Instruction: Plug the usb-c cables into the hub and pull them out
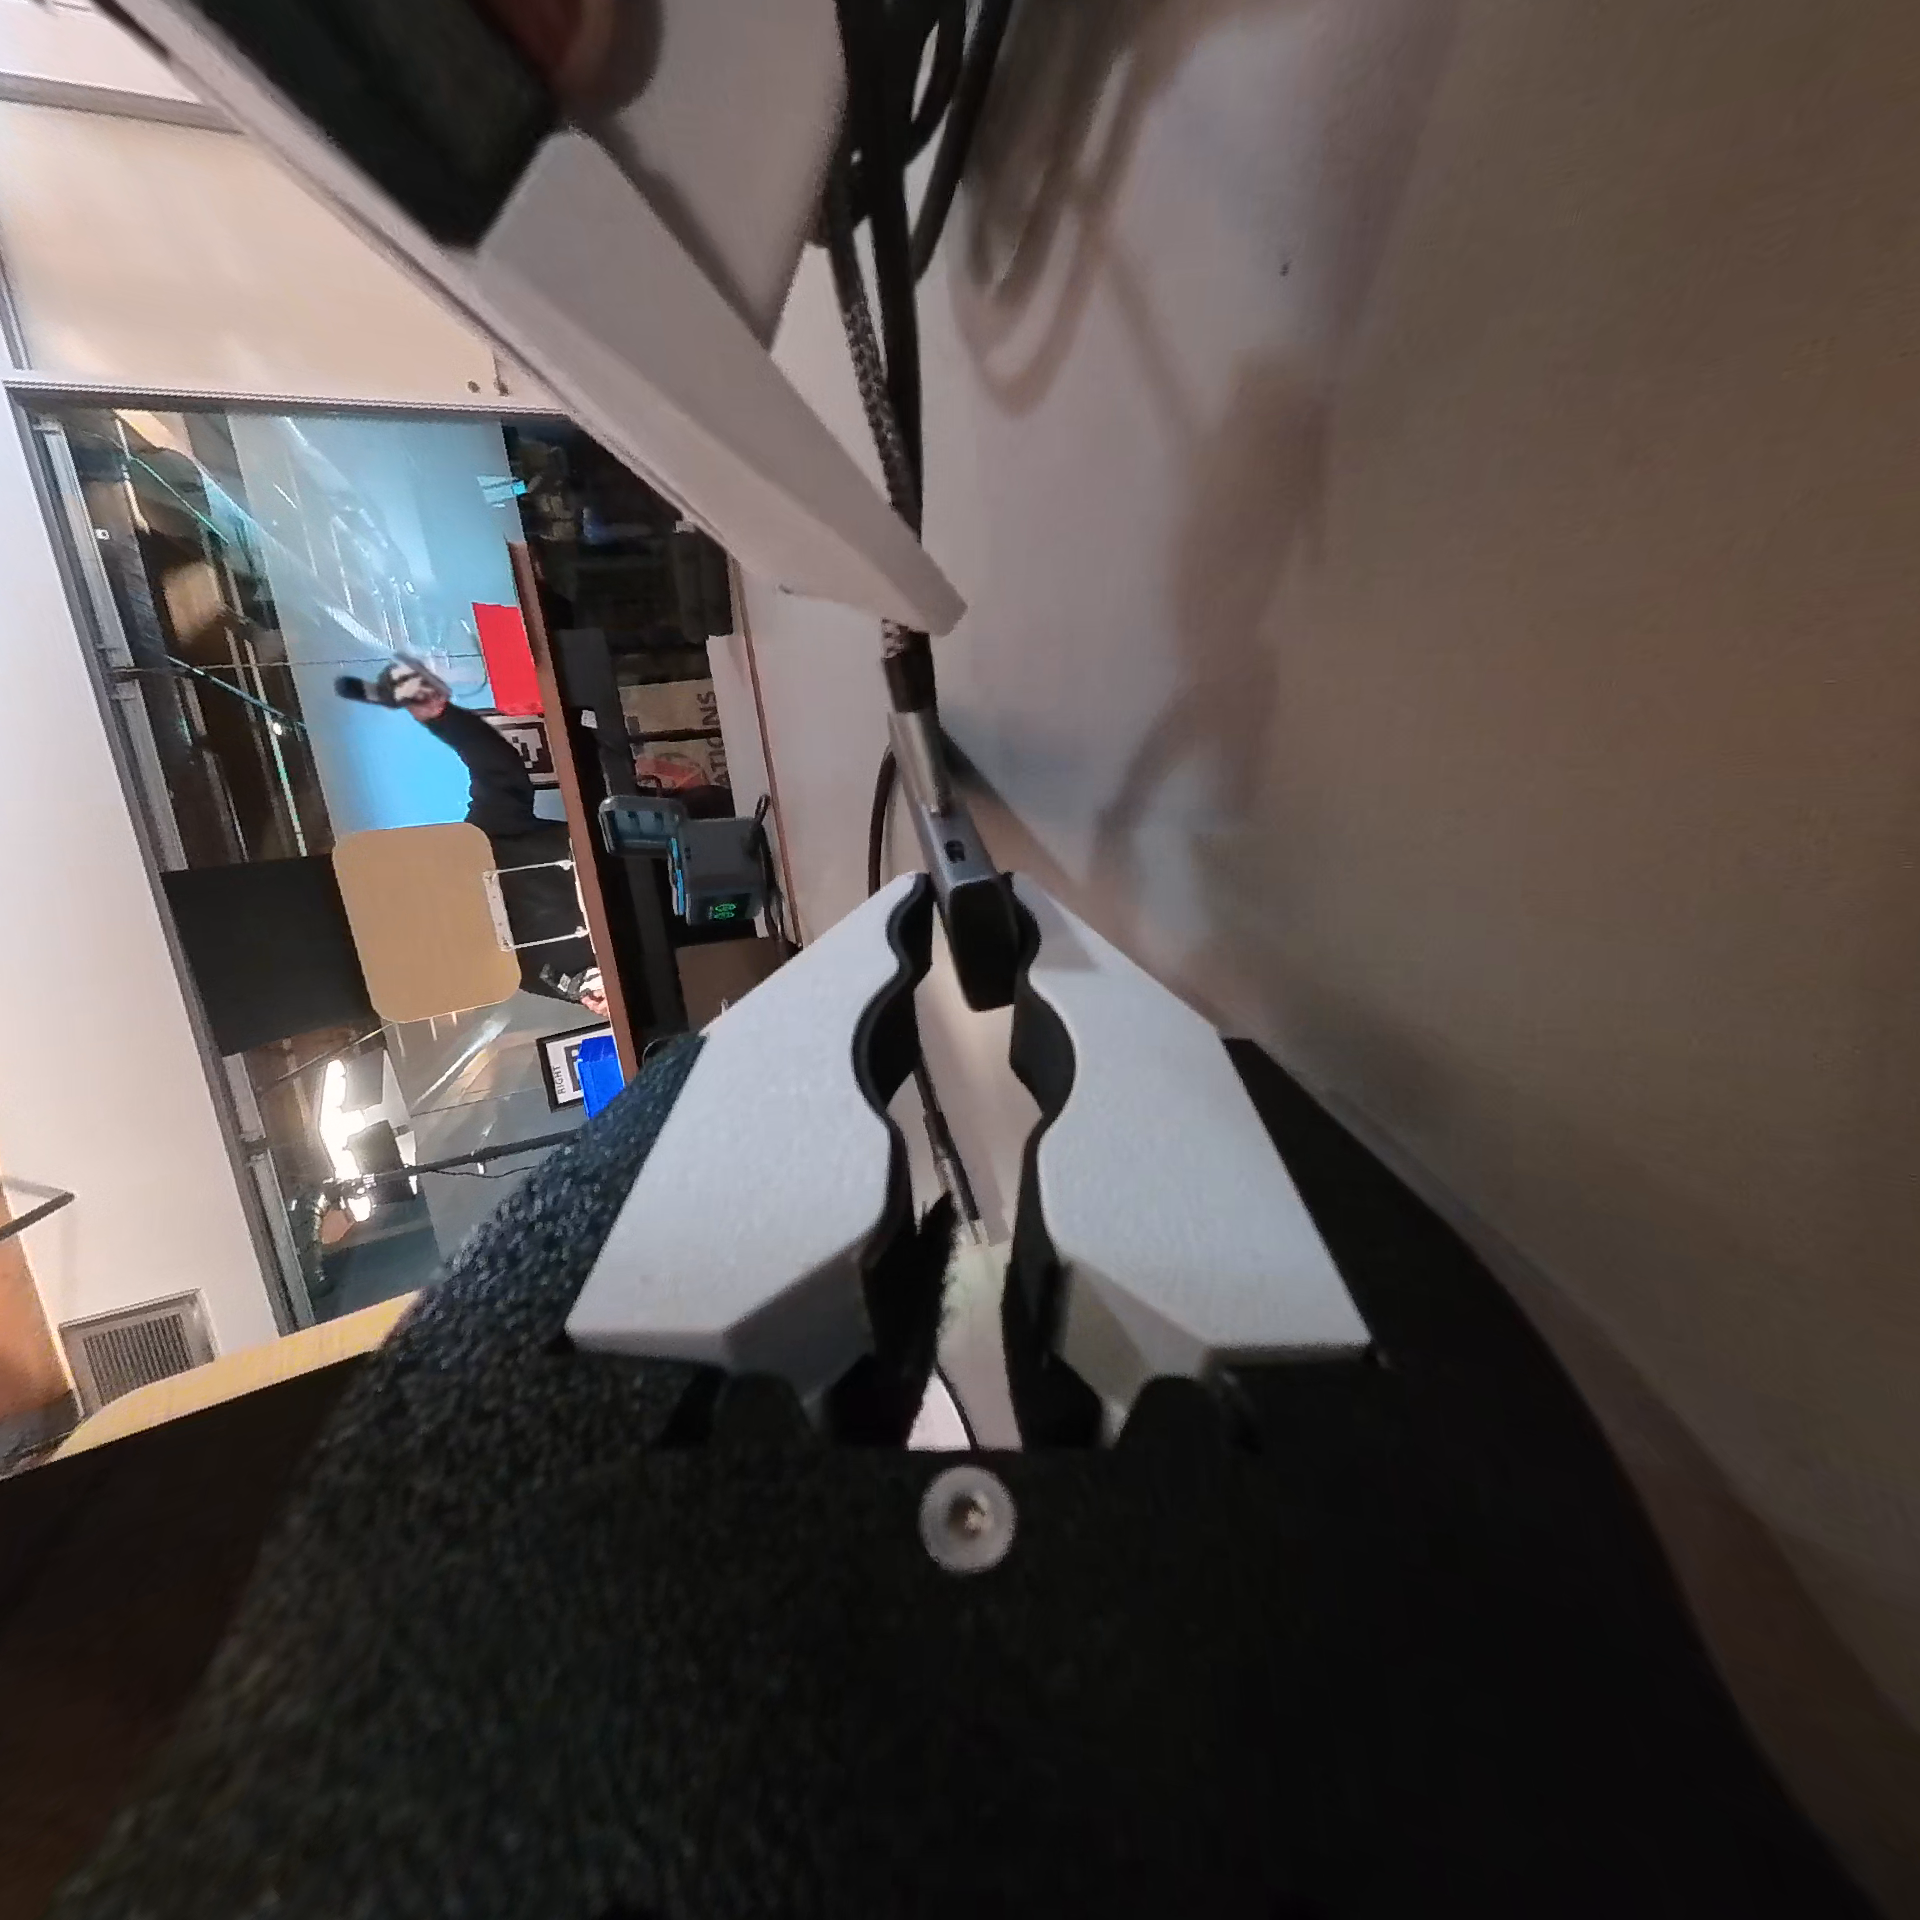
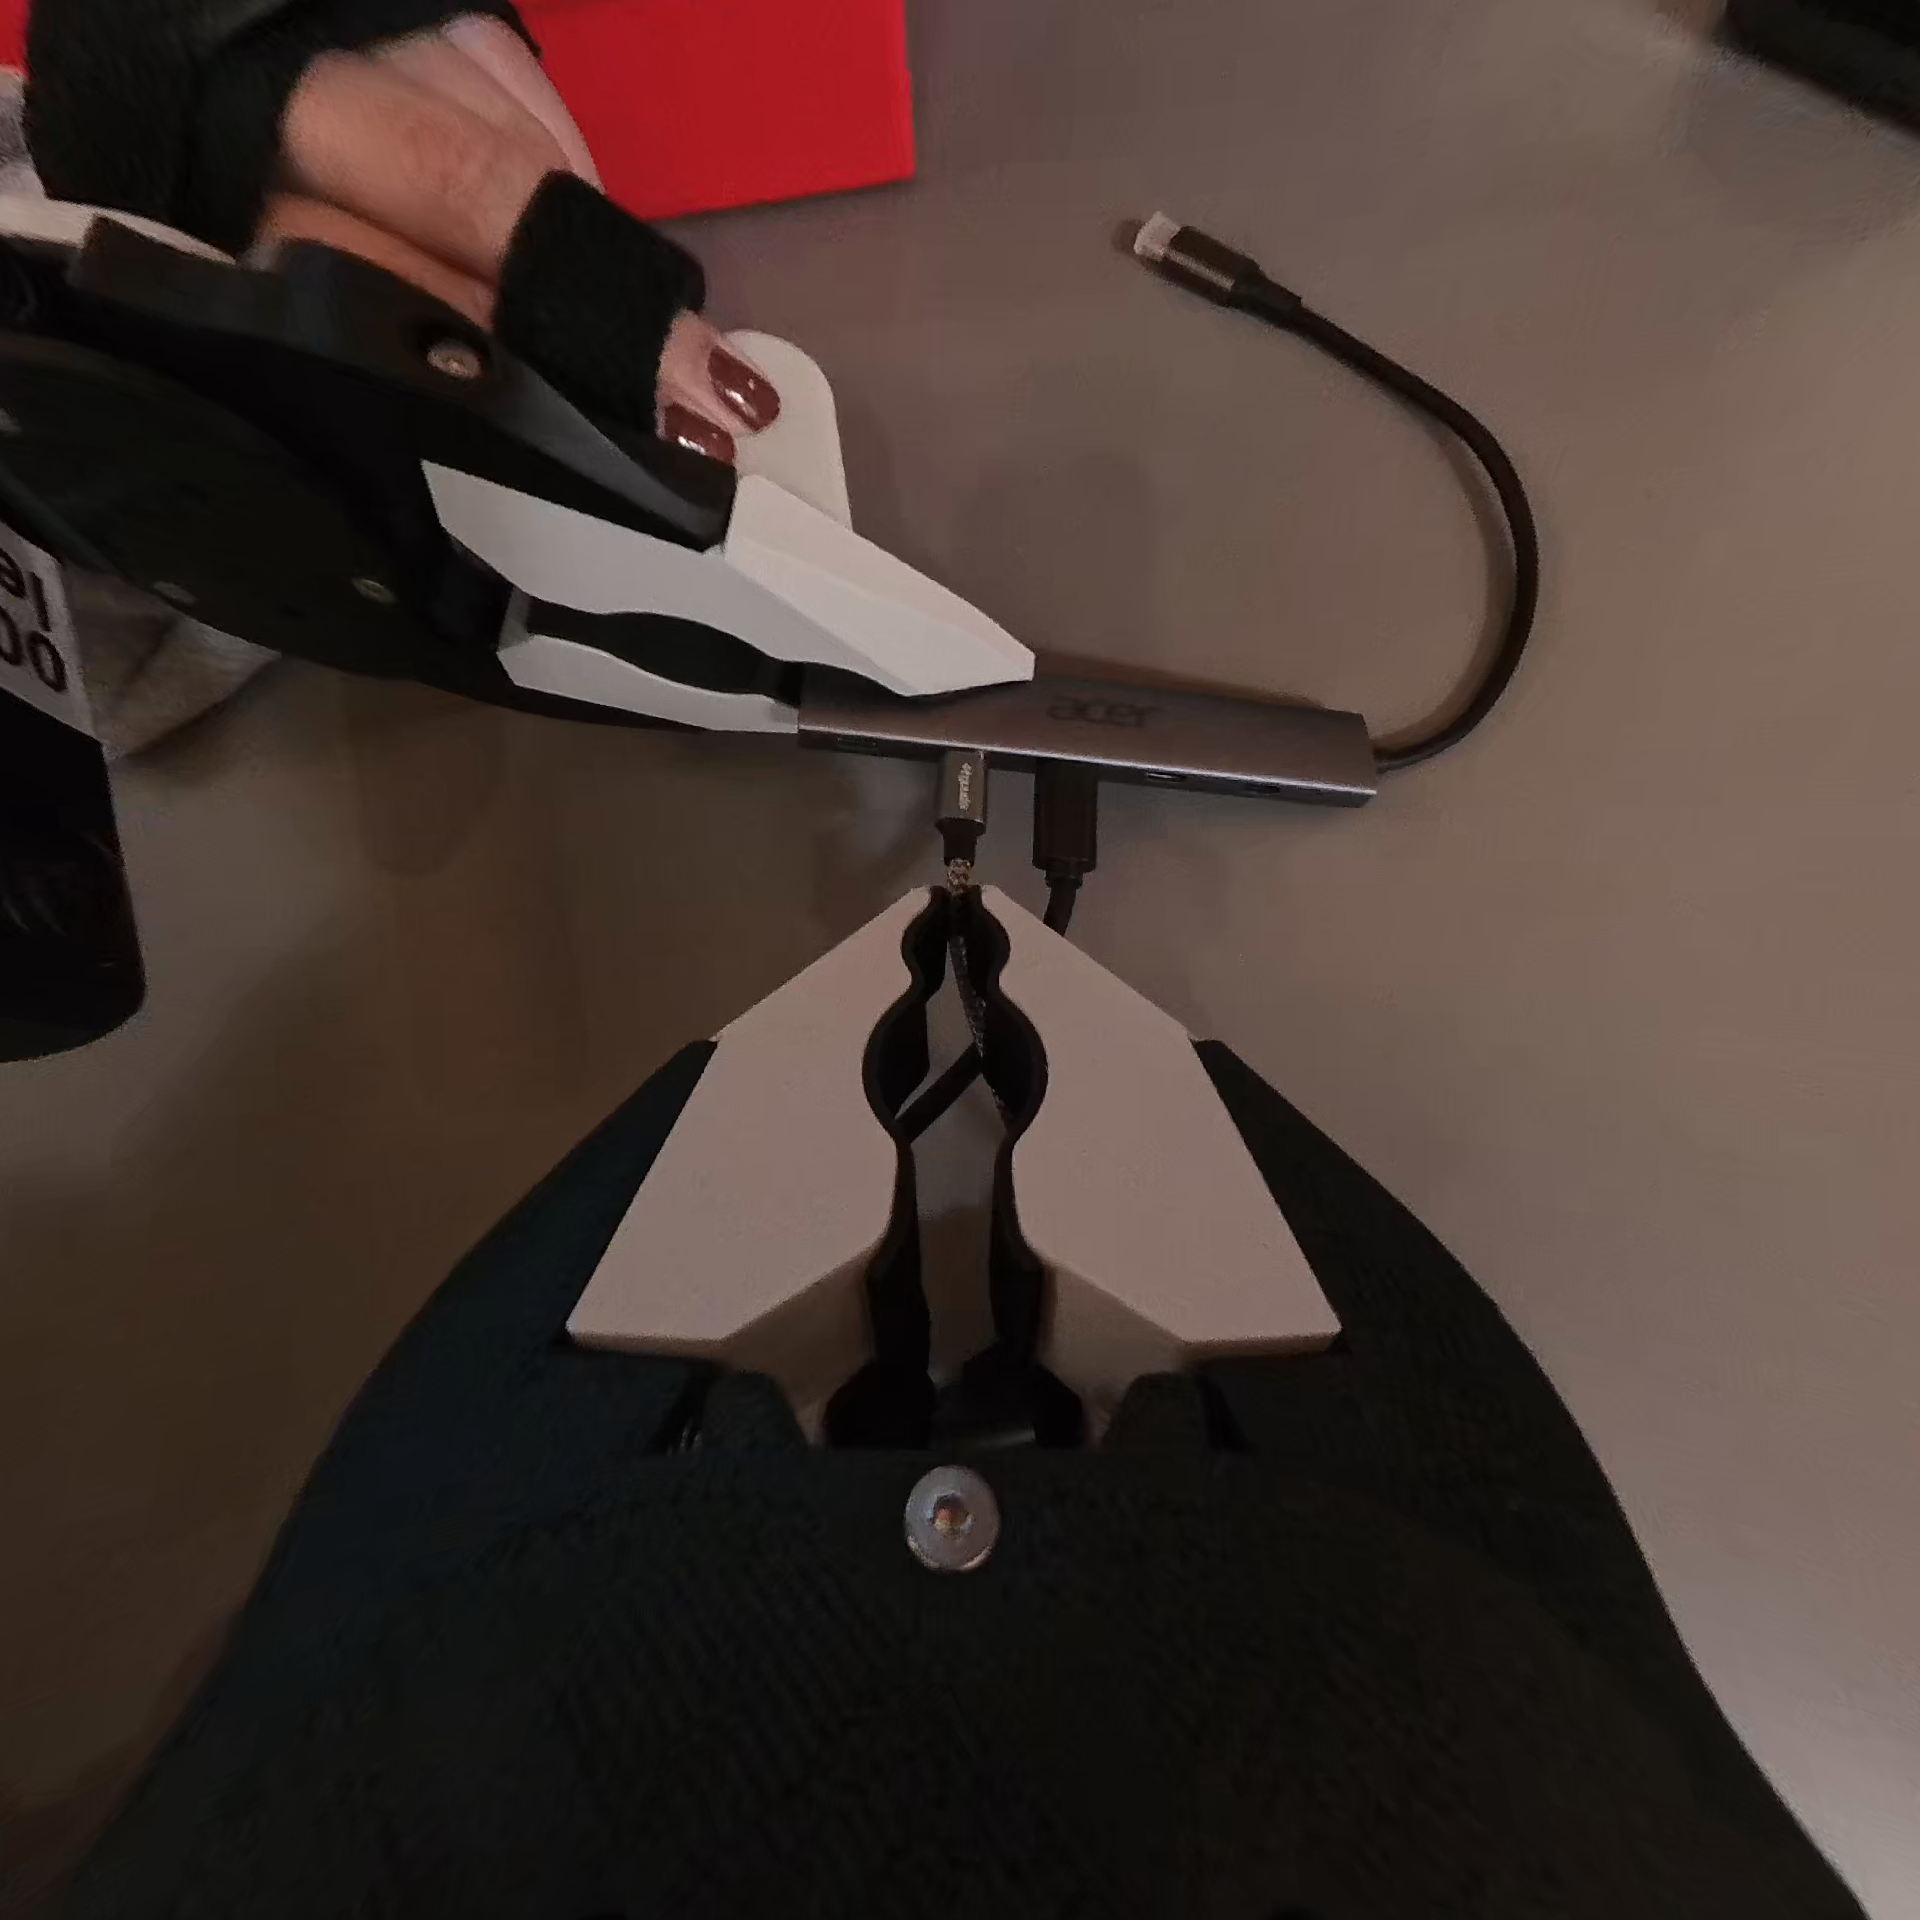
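The slim grey hub (image 2: 1081, 732), logo on top, lies pinched at one end by the left gripper (image 2: 790, 686). Two cables sit plugged in its side; the right gripper (image 2: 961, 899) pinches the braided cable (image 2: 961, 805), beside the black cable (image 2: 1065, 821).

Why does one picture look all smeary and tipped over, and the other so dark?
Left wrist view: tipped sideways, the table streaked with motion blur, only the hub near the fingertips fairly sharp. Right wrist view: dim, with soft shadows, but the hub and braided cable look sharp.

Grey hub (image 2: 1091, 732) with black tail; braided black-and-white cable (image 2: 977, 1013) beside plain black cable (image 2: 1065, 821); red sheet (image 2: 727, 94) upper left.
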